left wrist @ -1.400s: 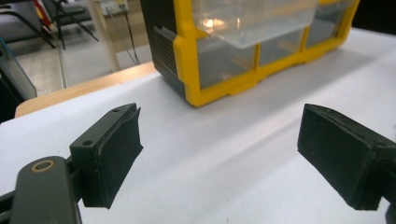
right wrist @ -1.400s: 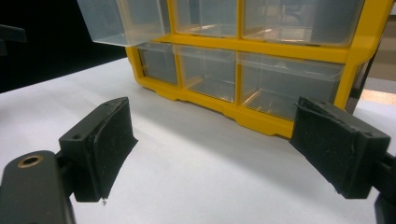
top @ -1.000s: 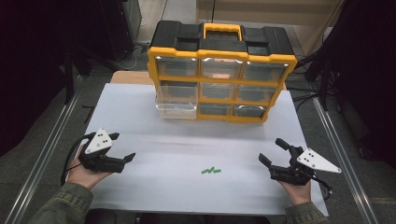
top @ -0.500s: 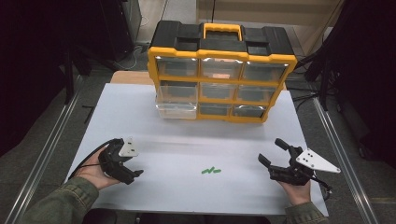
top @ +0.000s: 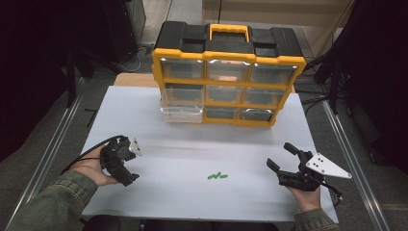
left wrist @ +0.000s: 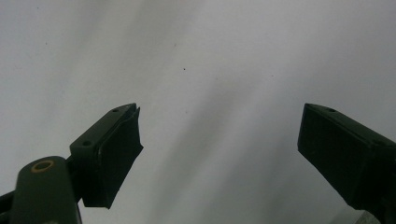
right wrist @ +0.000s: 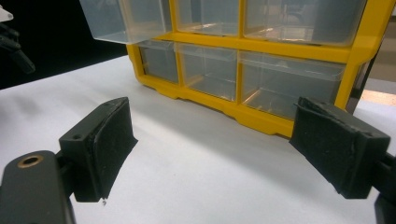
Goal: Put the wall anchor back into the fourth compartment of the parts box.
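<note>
A yellow and black drawer organizer (top: 226, 72) stands at the back of the white table (top: 192, 144), and its clear drawers (right wrist: 261, 51) rise close ahead in the right gripper view. The bottom-left drawer (top: 182, 114) is pulled partly out. A few small green pieces (top: 217, 176) lie together near the front centre. My left gripper (top: 127, 163) is at the front left, tipped down toward the table, open, with bare white surface between its jaws (left wrist: 219, 135). My right gripper (top: 279, 155) rests at the front right, open and holding nothing (right wrist: 212, 126), facing the organizer.
Metal rails (top: 57, 139) run along both table sides, with dark floor and equipment beyond. A cable (top: 82, 159) trails from the left gripper. Bare table lies between the two grippers and the organizer.
My left hand has rolled its gripper over, so the grey plate turned away and the jaws now point down at the table. The right gripper and the green pieces have stayed put.
</note>
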`<state>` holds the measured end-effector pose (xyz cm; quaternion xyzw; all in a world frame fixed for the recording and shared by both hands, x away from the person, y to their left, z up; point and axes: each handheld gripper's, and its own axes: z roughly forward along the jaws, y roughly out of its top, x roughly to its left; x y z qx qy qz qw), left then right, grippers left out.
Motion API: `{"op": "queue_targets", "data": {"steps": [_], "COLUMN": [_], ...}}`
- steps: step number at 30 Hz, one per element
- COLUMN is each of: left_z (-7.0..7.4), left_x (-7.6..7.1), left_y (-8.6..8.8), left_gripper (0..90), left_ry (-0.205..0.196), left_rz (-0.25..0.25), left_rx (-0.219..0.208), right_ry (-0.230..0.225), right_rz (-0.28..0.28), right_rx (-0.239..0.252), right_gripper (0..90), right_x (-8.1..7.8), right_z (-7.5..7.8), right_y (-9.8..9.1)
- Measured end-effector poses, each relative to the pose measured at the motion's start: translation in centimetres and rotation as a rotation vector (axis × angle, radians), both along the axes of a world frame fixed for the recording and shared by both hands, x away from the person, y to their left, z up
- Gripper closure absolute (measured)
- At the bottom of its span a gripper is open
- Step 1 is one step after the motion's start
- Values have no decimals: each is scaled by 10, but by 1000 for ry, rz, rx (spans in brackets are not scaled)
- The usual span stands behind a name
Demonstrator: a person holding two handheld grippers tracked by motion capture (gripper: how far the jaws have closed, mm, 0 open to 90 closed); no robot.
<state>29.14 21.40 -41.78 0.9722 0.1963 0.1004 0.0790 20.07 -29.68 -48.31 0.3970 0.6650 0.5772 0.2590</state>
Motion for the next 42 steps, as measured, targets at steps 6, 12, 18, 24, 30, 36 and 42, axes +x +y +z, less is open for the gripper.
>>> {"op": "queue_targets", "data": {"steps": [6,12,18,24,30,36,42], "left_z": [-1,-11,-12,-13,-16,-21,-28], "left_x": [-2,1,4,4,4,3,4], "left_y": [-4,-23,-53,-98,-138,-159,-177], "left_gripper": [137,137,137,137,137,137,137], "left_ry": [-2,35,47,48,59,57,78], "left_rz": [-20,-58,-115,-196,-229,-240,-255], "left_rx": [-9,40,21,3,22,26,56], "right_ry": [2,0,2,2,7,25,26], "right_rz": [-1,1,5,4,13,28,30], "right_rx": [0,4,4,9,10,6,4], "right_gripper": [138,138,138,138,137,136,136], "right_x": [0,-1,-1,-3,-3,-3,-2], "right_z": [0,0,0,0,0,-1,-1], "right_y": [0,0,0,-1,-1,-3,-2]}}
